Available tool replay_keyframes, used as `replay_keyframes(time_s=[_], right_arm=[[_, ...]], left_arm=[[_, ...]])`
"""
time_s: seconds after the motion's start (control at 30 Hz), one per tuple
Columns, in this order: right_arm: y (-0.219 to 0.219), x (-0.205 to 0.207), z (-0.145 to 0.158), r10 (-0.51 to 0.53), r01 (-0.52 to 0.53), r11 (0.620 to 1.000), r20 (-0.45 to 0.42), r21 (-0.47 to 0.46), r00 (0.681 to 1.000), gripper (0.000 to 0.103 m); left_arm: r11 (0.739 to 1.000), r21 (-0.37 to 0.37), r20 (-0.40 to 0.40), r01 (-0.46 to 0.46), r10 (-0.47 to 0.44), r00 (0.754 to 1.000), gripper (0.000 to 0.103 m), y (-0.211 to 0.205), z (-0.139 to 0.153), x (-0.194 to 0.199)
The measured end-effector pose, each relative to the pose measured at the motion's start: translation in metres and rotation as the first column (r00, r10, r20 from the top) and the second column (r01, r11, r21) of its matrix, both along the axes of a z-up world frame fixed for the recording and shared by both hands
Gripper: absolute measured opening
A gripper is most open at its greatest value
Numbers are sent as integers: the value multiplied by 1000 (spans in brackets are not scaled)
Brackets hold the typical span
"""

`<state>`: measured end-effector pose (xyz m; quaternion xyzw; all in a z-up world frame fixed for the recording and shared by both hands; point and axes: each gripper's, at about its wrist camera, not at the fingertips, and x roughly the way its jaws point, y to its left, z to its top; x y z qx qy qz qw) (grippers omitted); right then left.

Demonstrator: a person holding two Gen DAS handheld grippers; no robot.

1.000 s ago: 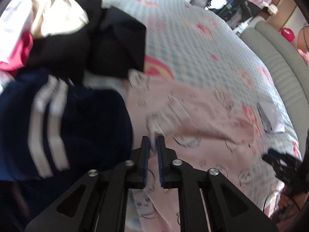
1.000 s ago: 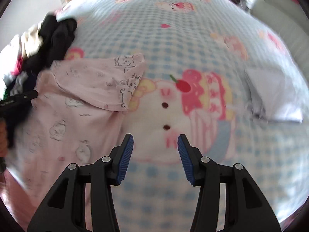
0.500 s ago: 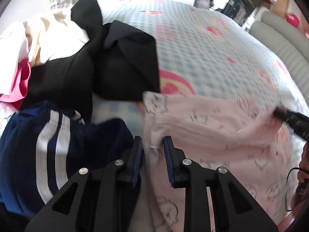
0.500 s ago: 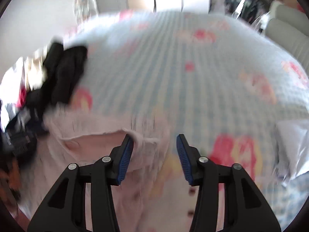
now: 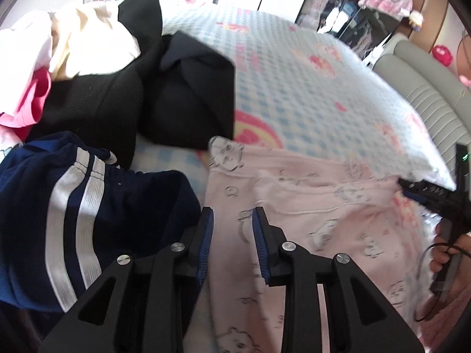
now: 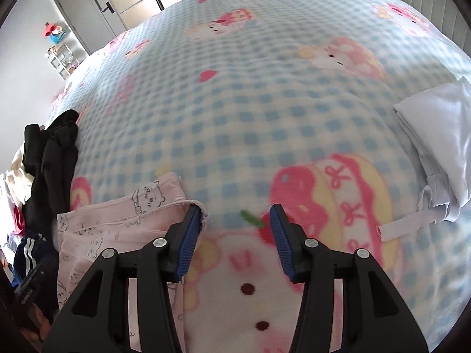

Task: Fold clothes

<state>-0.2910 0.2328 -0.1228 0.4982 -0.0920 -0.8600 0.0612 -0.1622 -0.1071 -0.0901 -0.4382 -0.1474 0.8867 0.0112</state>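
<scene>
A pale pink garment (image 5: 323, 206) printed with small bears lies spread on the checked bed blanket (image 5: 309, 88). My left gripper (image 5: 232, 229) hangs over the garment's left edge. Its jaws are opening, the pink cloth lies loose under the gap, and the pads do not press on it. In the right wrist view my right gripper (image 6: 235, 220) stands open over the blanket's cartoon print. Its left finger (image 6: 191, 229) is right at the hem of the pink garment (image 6: 123, 220), and only blanket shows between the pads. The right gripper (image 5: 407, 189) also shows at the garment's far right side.
A navy garment with white stripes (image 5: 88, 206) lies just left of my left gripper. Black clothes (image 5: 176, 88) and cream, white and pink ones (image 5: 88, 44) are heaped behind it. A folded white cloth (image 6: 435, 147) rests at the blanket's right. A grey padded headboard (image 5: 426, 94) borders the bed.
My left jaws have widened off the pink garment's edge, which now lies flat. The right gripper swung across to the garment's right corner, staying open.
</scene>
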Motion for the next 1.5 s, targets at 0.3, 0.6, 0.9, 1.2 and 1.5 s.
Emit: replay_keyframes(time_s=[0.3, 0.6, 0.9, 1.2, 1.5], right_arm=[[-28, 20, 29, 206, -208, 974, -31, -89, 978, 50], [-10, 16, 40, 94, -94, 995, -30, 17, 995, 51], [-63, -20, -14, 238, -245, 968, 105, 60, 965, 51], [-56, -26, -26, 138, -149, 983, 107, 111, 985, 49], [-76, -39, -33, 331, -355, 929, 200, 101, 922, 53]], left_arm=[[999, 30, 104, 39, -42, 994, 37, 3, -26, -46], [989, -117, -20, -86, 85, 996, 5, -11, 10, -24], [975, -195, -62, -110, 100, 993, 32, -4, 24, -12], [990, -140, 52, -10, 17, 998, 33, 21, -13, -17], [992, -129, 74, 10, 0, 997, 33, 23, -21, -30]])
